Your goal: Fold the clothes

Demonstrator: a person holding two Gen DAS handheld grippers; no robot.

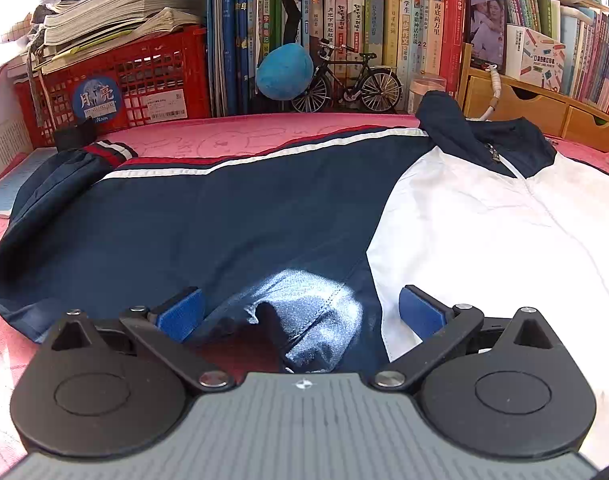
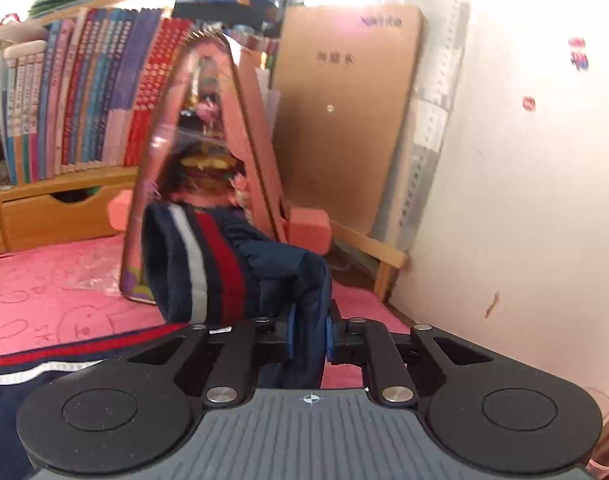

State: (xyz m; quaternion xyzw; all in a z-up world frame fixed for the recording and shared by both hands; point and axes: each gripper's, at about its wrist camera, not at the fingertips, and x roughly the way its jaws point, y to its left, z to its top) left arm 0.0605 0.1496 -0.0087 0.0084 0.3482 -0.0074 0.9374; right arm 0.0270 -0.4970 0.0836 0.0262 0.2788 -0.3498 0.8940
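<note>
In the left wrist view, the left gripper (image 1: pixel 302 312) hovers with jaws wide apart over the navy-and-white jacket (image 1: pixel 264 208), spread flat across the pink mat (image 1: pixel 232 136). In the right wrist view, the right gripper (image 2: pixel 309 334) clamps the jacket's sleeve (image 2: pixel 240 268) (striped cuff raised) near the mat's right edge.

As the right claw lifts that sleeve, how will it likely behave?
Probably floppy: the sleeve already droops over the shut right claw. The fabric looks thin and shiny, so likely light and somewhat slippery. The ribbed cuff seems thicker and may hang down.
</note>
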